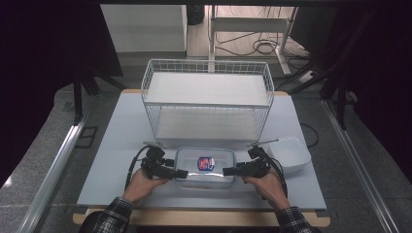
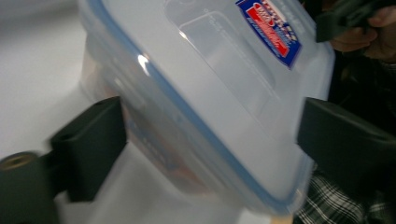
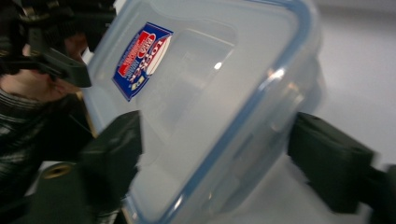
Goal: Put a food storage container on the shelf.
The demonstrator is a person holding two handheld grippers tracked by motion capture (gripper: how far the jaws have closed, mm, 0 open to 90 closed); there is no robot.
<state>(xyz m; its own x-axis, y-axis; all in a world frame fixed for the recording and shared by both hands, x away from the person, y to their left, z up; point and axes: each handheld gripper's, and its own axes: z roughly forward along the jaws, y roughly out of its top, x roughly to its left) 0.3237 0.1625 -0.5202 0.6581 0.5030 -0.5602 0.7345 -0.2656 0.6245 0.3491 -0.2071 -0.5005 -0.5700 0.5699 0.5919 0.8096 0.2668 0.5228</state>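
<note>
A clear plastic container (image 1: 205,167) with a blue-rimmed lid and a red-and-blue sticker (image 1: 206,163) rests on the white table near its front edge. My left gripper (image 1: 182,173) is at its left end and my right gripper (image 1: 227,171) at its right end. In the left gripper view the container (image 2: 210,70) fills the gap of my left gripper (image 2: 210,135), and both black jaws touch its sides. In the right gripper view my right gripper (image 3: 215,144) holds the container (image 3: 201,93) the same way, one jaw over the lid edge and the other against the side flap.
A white wire rack (image 1: 206,99) with two shelves stands just behind the container. To the right of the container lies a white shallow tray (image 1: 290,154). The table (image 1: 121,145) ends close in front of the person's hands.
</note>
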